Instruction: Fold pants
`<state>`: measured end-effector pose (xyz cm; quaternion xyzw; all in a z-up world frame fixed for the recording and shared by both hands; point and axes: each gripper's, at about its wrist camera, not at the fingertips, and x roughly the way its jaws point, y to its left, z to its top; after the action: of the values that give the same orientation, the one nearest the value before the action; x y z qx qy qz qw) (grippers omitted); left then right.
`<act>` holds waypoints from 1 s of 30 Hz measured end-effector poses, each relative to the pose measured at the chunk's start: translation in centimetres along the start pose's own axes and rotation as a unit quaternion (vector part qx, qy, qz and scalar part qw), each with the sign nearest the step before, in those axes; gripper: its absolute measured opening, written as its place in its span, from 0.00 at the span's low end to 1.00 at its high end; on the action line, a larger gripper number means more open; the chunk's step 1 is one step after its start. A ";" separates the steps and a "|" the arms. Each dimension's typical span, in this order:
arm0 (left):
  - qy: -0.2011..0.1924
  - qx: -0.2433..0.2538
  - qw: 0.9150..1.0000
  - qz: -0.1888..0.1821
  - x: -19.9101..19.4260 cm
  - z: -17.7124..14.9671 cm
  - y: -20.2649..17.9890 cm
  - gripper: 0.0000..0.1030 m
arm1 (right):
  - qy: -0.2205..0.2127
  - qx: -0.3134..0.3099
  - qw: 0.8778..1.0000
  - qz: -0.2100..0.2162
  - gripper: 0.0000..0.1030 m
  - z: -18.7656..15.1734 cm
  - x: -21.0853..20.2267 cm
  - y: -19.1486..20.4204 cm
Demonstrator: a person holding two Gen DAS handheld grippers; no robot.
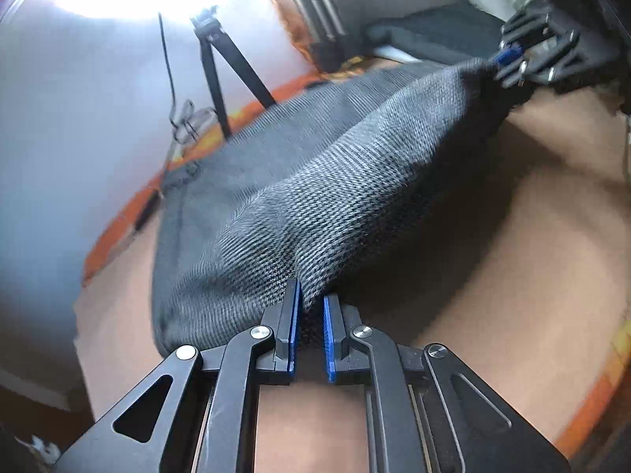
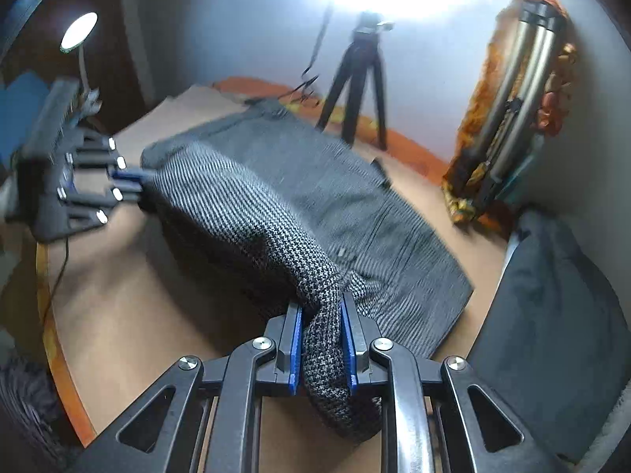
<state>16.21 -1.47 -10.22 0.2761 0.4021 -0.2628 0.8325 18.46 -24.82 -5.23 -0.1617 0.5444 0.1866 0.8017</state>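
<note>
Grey woven pants (image 1: 299, 181) lie partly on a tan surface (image 1: 512, 236), with one end lifted and stretched between both grippers. My left gripper (image 1: 311, 299) is shut on one corner of the lifted edge; it also shows in the right wrist view (image 2: 130, 185) at the left. My right gripper (image 2: 321, 311) is shut on a bunched corner of the pants (image 2: 276, 213); it also shows in the left wrist view (image 1: 508, 63) at the upper right. The rest of the pants lies flat beyond the lifted fold (image 2: 355, 189).
A black tripod (image 2: 359, 90) stands on an orange cloth (image 2: 410, 142) behind the pants, near the wall. A folded metal stand wrapped in orange fabric (image 2: 512, 110) leans at the right. A dark cushion (image 2: 552, 307) lies right of the pants. A lamp (image 2: 79, 31) glows at the left.
</note>
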 end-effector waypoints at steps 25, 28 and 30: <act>-0.052 -0.333 0.941 -0.015 -1.1 -7.1 12.7 0.50 | -0.057 0.164 0.985 -0.006 0.57 -5.0 -2.6 0.1; -0.045 -0.354 0.934 -0.025 0.2 -7.8 12.8 0.51 | -0.061 0.253 0.965 0.022 0.58 -6.5 -2.2 -1.8; -0.044 -0.360 0.931 -0.027 0.1 -8.4 12.2 0.51 | -0.045 0.279 0.959 0.026 0.58 -7.1 -1.6 -2.4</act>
<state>19.92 12.84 -11.69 -0.0650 0.4403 -0.1345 0.8853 13.26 -30.46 -6.10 0.0912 0.5421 0.0557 0.8335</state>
